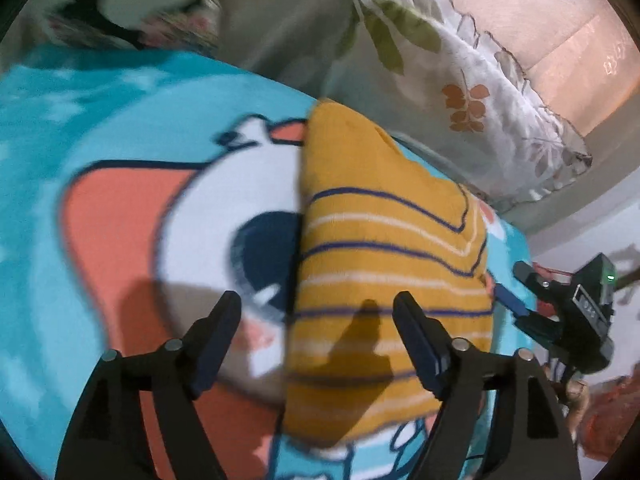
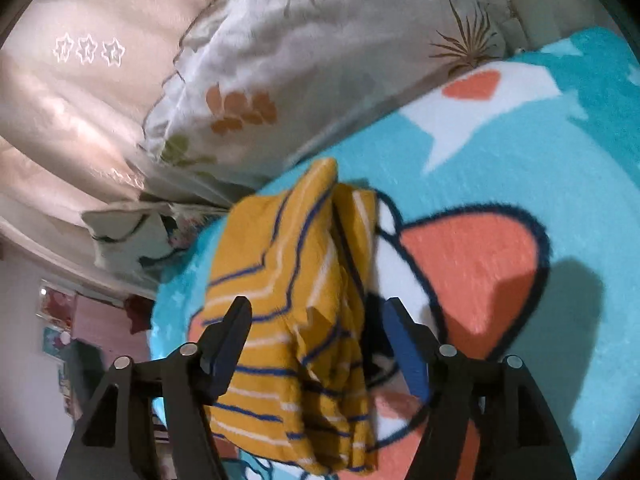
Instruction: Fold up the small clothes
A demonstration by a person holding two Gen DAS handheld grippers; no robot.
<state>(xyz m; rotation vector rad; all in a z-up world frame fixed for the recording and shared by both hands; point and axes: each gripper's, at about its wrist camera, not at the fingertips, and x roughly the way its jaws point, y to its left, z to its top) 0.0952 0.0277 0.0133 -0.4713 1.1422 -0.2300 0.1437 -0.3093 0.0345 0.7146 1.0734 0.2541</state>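
- At six o'clock in the left wrist view, the left tongs [image 1: 318, 310] stand wide apart, clamping nothing; their right finger [image 1: 416, 340] hangs over the near part of the yellow striped garment [image 1: 384, 280], their left finger over the blanket [image 1: 120, 220]. Whether either touches the cloth I cannot tell.
- At six o'clock in the right wrist view, the right tongs [image 2: 318, 316] are spread wide too, with the yellow striped garment [image 2: 296, 320] lying between the fingers, unpressed.
- Folded into a narrow bundle, the garment lies on the turquoise cartoon-print blanket [image 2: 540, 152] that covers the bed.
- At three o'clock in the left view, the right tongs [image 1: 516, 288] appear beside the garment's edge.
- Toward twelve o'clock, a leaf-print pillow [image 1: 460, 80] lies past the blanket, against a pinkish headboard [image 1: 540, 20].
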